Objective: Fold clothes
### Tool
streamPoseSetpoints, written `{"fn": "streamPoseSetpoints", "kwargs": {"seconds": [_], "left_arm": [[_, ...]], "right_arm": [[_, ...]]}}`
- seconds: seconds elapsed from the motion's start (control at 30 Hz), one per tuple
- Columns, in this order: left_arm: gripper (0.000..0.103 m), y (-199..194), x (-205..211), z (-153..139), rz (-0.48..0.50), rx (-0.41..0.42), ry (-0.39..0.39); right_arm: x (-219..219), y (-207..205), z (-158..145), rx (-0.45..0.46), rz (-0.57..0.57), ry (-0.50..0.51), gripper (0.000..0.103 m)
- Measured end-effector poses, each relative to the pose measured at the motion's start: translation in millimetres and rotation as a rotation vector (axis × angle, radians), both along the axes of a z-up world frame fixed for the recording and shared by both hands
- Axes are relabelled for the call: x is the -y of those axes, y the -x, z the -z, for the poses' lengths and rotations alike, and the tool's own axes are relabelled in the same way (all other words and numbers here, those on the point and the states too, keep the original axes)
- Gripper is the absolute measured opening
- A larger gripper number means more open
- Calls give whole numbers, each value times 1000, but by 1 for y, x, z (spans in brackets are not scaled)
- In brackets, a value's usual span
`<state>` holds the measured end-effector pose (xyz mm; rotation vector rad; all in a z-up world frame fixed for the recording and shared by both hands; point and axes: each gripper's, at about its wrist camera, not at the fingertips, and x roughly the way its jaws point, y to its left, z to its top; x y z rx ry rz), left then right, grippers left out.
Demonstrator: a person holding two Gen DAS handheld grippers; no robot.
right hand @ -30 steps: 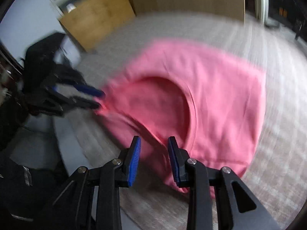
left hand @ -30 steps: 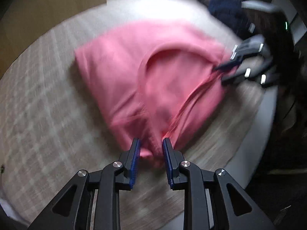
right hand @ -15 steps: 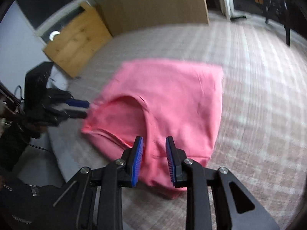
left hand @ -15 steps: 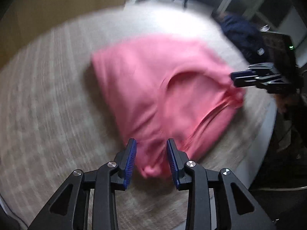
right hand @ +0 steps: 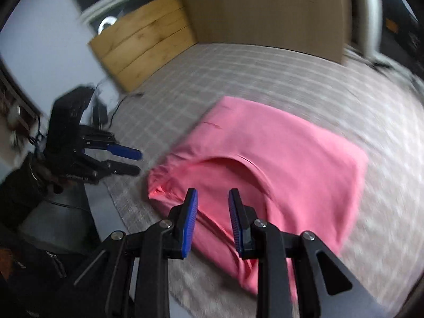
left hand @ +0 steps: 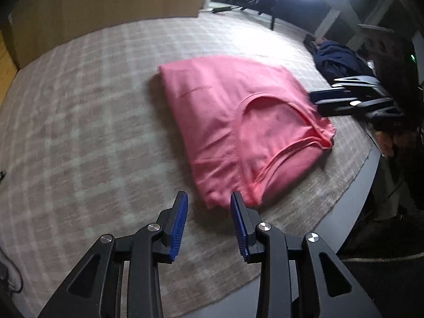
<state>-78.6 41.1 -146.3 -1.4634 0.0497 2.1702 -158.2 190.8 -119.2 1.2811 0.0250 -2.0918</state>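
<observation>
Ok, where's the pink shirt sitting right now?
The pink shirt lies folded on the checked cloth, near its front edge, just ahead of the left gripper and the right gripper.

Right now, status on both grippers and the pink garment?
Left gripper and right gripper: jaws open, empty. Folded pink cotton top flat on checked tablecloth. Nothing blocking.

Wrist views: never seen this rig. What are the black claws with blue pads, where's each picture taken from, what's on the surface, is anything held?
No robot: a person holds a two-finger gripper in each hand, each with a fisheye camera looking along its fingers. One picture looks past the left gripper, the other past the right gripper; each also catches the other gripper at its side. A folded pink knit top lies on a grey checked cloth covering the table. Both grippers stand open above its near edge, holding nothing.
</observation>
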Motion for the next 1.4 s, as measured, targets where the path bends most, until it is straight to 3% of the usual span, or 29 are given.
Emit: {"fn": "streamPoseSetpoints", "kwargs": {"seconds": [0.07, 0.23, 0.43, 0.6, 0.73, 0.8, 0.83, 1.1, 1.4], "left_arm": [[32, 2, -9, -1, 12, -3, -23], [32, 0, -1, 1, 4, -6, 7], [32, -12, 23, 13, -14, 37, 27], [32, -12, 22, 13, 34, 20, 41], [32, -12, 19, 14, 80, 14, 42], [32, -12, 16, 16, 103, 16, 39], [32, -11, 15, 17, 113, 16, 39], [32, -3, -1, 20, 207, 2, 35], [32, -2, 8, 15, 233, 8, 43]], "right_arm": [[13, 7, 4, 19, -32, 3, 24], [-14, -3, 0, 44, 14, 9, 24], [30, -29, 10, 79, -134, 95, 24], [78, -28, 42, 100, -205, 8, 24], [96, -30, 47, 65, -263, -40, 24], [96, -30, 48, 38, -270, -75, 19], [95, -29, 48, 37, -268, -78, 5], [61, -17, 28, 85, -194, 69, 3], [94, -22, 49, 108, -209, -83, 10]]}}
